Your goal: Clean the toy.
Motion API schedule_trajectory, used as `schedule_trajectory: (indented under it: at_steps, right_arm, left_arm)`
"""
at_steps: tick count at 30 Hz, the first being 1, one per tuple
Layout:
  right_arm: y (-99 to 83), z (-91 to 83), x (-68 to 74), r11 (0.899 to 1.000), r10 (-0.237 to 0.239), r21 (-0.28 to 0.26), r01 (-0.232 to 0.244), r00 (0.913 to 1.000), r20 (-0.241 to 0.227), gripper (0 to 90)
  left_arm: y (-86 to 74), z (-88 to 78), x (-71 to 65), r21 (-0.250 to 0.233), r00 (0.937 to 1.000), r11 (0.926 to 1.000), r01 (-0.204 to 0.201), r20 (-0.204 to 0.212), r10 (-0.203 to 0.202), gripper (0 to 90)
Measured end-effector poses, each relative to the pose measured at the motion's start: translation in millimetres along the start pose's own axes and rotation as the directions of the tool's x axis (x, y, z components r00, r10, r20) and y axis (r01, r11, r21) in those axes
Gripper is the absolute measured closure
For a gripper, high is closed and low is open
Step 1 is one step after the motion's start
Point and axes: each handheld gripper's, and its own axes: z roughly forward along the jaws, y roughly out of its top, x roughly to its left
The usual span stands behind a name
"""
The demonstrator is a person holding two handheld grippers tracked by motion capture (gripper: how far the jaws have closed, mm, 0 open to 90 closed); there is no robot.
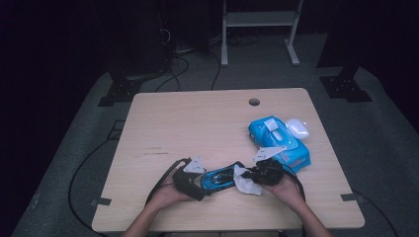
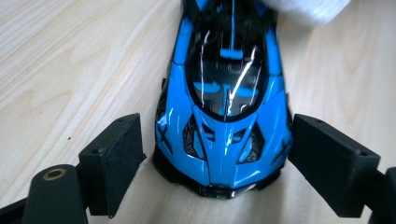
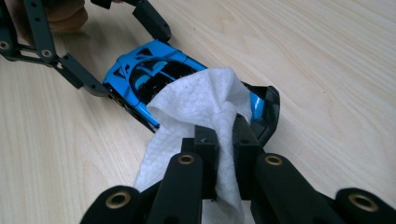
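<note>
The right tool (image 3: 225, 140) pinches a white wipe (image 3: 196, 100) on the blue toy car (image 2: 224, 112); the left tool (image 2: 217, 163) straddles its nose, pads apart.

1. I count one blue toy car (image 1: 219, 177) on the table (image 1: 197, 128).
2. One white wipe (image 1: 245, 180).
3. One blue wipe pack (image 1: 279, 142).
4. One small white case (image 1: 298, 128).
5. My two grippers: left gripper (image 1: 197, 183), right gripper (image 1: 253, 177).

No legible text, label or number anywhere.
</note>
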Motion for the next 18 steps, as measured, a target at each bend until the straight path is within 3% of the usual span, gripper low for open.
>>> schedule_trajectory:
  at_steps: [2, 5, 13, 15, 17, 18]
  right_arm:
    - [-0.1, 0.9, -0.7, 1.000, 0.001, 0.000, -0.001, 1.0000, -0.006, 83.8]
    - [0.5, 2.4, -1.2, 1.000, -0.010, 0.010, 0.011, 0.9998, -0.015, 83.8]
    - [-4.1, 2.5, 4.0, 0.999, -0.033, -0.004, 0.033, 0.9994, 0.010, 84.1]
    - [-5.5, 2.1, 6.4, 0.999, -0.050, -0.007, 0.050, 0.9985, 0.023, 84.2]
    - [-7.0, 1.9, 10.1, 0.997, -0.077, -0.008, 0.078, 0.9963, 0.037, 84.2]
    - [-7.8, 1.7, 12.2, 0.996, -0.092, -0.002, 0.092, 0.9947, 0.046, 84.3]
  left_arm:
    - [-0.8, -3.6, 4.3, -0.027, 0.9991, 0.9990, 0.036, 0.022, -0.035, 18.4]
    - [-3.4, -6.0, 12.2, -0.060, 0.9931, 0.9926, 0.105, 0.059, -0.102, 22.3]
    - [-5.7, -3.3, 16.8, -0.041, 0.9785, 0.9806, 0.192, 0.085, -0.188, 24.3]
    - [-4.9, -3.9, 14.9, -0.040, 0.9818, 0.9832, 0.178, 0.074, -0.175, 24.3]
    - [-4.3, -0.6, 12.4, 0.023, 0.9836, 0.9880, 0.153, 0.094, -0.154, 23.7]
    - [-5.0, 0.6, 8.7, 0.013, 0.9886, 0.9915, 0.129, 0.076, -0.130, 22.6]
